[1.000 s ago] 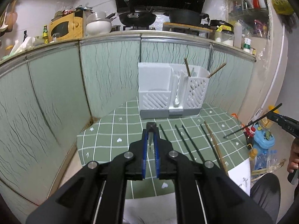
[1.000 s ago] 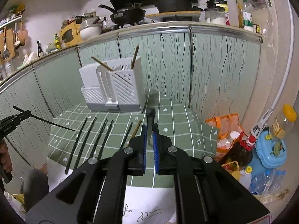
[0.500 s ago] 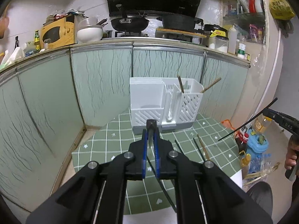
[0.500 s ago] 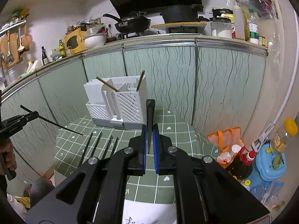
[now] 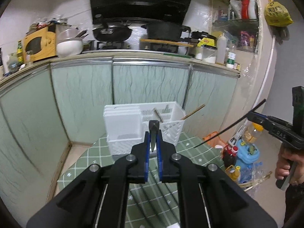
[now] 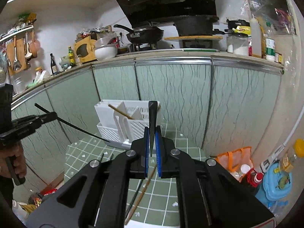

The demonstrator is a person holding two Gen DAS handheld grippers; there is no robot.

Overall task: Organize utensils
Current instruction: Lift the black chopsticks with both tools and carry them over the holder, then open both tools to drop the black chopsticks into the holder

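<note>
Here we hold two black grippers, each pinching a thin black chopstick, above a table covered in a green cloth with a white grid [image 6: 171, 172]. Our left gripper [image 5: 153, 142] has its blue-lined fingers [image 5: 146, 152] pressed nearly together on the left black chopstick [image 5: 153, 133], which we see end-on from its own camera; from the right wrist view the same stick [image 6: 76, 128] runs as a long slanted line out of the gripper [image 6: 28, 121], its lower tip just in front of the white slotted plastic utensil holder [image 6: 131, 123]. Our right gripper [image 6: 152, 144] is likewise narrowed onto the right black chopstick [image 6: 152, 117], which stands up between the pads and crosses in front of the holder's right corner. From the left wrist view that stick [image 5: 229, 122] slants well to the right of the holder [image 5: 142, 127], gripped by the right gripper [image 5: 266, 121] with our hand [image 5: 286, 163] on the handle below.

The holder sits at the far edge of the table, against pale green cabinet doors [image 6: 171, 95]. Two brown wooden chopsticks already lean in its right basket compartment: one [image 5: 193, 111] pokes out over the right rim, the other [image 5: 157, 115] tilts inside. In front of the holder, one more wooden chopstick [image 6: 142, 191] lies on the cloth, partly hidden under our right gripper, with a dark stick [image 6: 135, 193] beside it
</note>
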